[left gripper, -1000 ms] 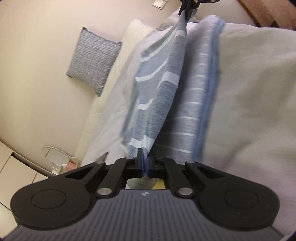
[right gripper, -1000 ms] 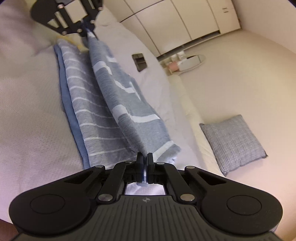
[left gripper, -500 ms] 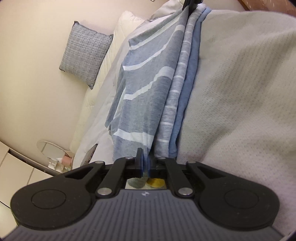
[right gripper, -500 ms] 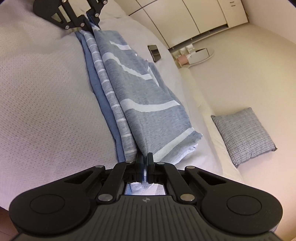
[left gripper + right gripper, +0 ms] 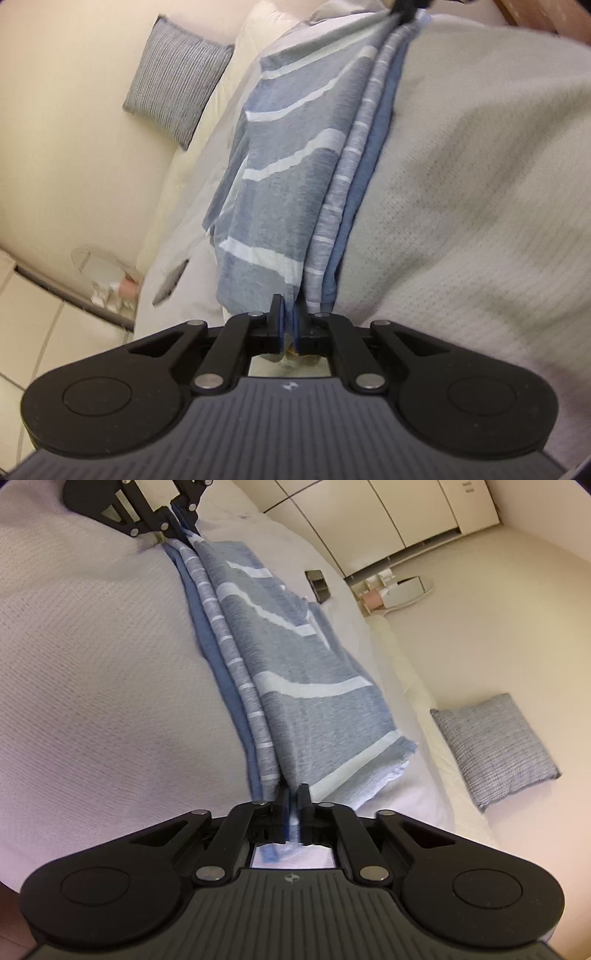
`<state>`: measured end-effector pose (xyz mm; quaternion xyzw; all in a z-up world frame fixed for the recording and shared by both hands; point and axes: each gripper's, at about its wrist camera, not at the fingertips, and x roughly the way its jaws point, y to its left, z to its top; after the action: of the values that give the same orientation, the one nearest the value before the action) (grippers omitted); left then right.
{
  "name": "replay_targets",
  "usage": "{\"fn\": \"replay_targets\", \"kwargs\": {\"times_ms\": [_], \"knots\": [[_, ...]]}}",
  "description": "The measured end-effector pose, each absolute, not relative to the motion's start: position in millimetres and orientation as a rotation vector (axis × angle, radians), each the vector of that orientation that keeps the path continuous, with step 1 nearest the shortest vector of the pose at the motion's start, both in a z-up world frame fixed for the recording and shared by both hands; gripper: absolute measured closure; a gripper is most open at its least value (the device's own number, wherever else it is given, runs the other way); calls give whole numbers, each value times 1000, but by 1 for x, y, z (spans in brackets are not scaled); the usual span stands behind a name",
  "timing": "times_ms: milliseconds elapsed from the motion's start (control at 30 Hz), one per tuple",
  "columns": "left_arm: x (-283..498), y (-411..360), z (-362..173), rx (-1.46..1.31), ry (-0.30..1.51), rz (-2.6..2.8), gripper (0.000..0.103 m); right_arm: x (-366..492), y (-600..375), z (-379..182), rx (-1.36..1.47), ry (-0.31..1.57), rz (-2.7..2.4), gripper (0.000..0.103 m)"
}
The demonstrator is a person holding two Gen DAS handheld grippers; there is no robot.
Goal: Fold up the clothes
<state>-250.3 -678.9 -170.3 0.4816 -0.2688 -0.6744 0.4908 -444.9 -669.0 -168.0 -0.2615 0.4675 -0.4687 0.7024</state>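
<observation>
A bed (image 5: pixel 92 672) under a pale waffle cover fills both views, cream floor beyond and a grey cushion (image 5: pixel 495 746) at 3 o'clock in the right view. The striped blue cloth (image 5: pixel 303 672) lies folded lengthwise along the bed, its fold edge stretched between the two claws. The left gripper (image 5: pixel 290 319) pinches one end tightly. The right gripper (image 5: pixel 293 801) has just been opening, cloth between its barely parted jaws. I'd free both ends low, so the layers stay aligned. No readable writing; only a small emblem on each gripper body.
</observation>
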Motion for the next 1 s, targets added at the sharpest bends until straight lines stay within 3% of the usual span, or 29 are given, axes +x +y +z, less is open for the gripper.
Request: {"fn": "replay_targets", "kwargs": {"times_ms": [133, 300, 433, 500, 533, 600, 700, 1000], "knots": [[-245, -669, -149, 1097, -462, -1666, 91, -449, -659, -157, -488, 988, -1096, 92], [-229, -646, -123, 916, -138, -1670, 83, -459, -639, -143, -265, 856, -1190, 66], [-218, -616, -107, 741, 99, -1668, 57, -467, -617, -136, -9, 696, -1254, 50], [-216, -602, -99, 673, 159, -1664, 43, -470, -603, -131, 117, 609, -1273, 38], [-216, -598, -96, 641, 189, -1662, 31, -472, -596, -127, 177, 561, -1277, 34], [-216, -592, -89, 585, 234, -1650, 20, -475, -582, -120, 274, 477, -1282, 20], [-217, -586, -83, 530, 282, -1637, 3, -477, -568, -110, 371, 403, -1279, 14], [-216, -574, -72, 477, 363, -1583, 1, -484, -562, -87, 496, 371, -1308, 13]]}}
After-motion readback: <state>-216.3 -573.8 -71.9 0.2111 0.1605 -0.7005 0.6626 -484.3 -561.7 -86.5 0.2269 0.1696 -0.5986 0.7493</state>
